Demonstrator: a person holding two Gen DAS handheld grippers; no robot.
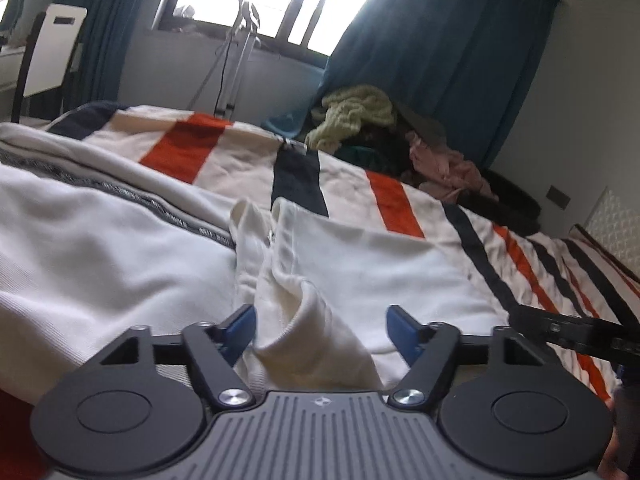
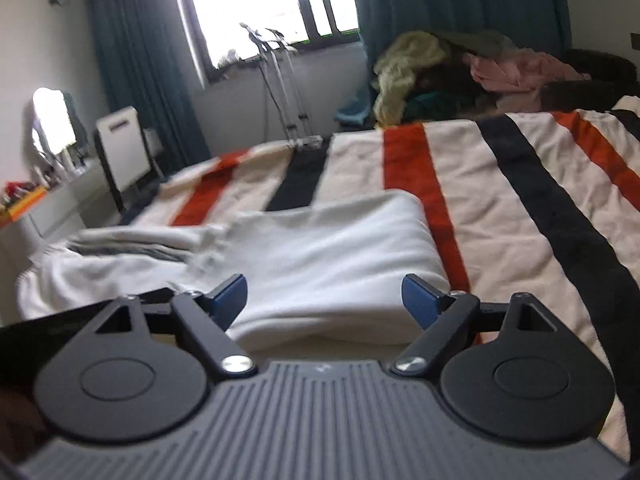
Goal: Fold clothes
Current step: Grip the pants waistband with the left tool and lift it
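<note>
between the part-open blue pads of the left gripper (image 1: 322, 330) a raised fold of the white garment (image 1: 340, 264) stands up, close against the left pad and clear of the right one, so nothing is pinched. the right gripper (image 2: 323, 300) hangs with its jaws wide and empty just above the garment's folded, rounded edge (image 2: 332, 248), which lies straight ahead of it on the striped bedspread (image 2: 520, 200). left of both claws the rest of the white cloth spreads out, with a grey patterned band (image 1: 132, 196) across it. beyond the bed's far edge sit a heap of clothes (image 1: 384, 128), teal curtains (image 1: 440, 40) and a bright window (image 2: 248, 4).
</note>
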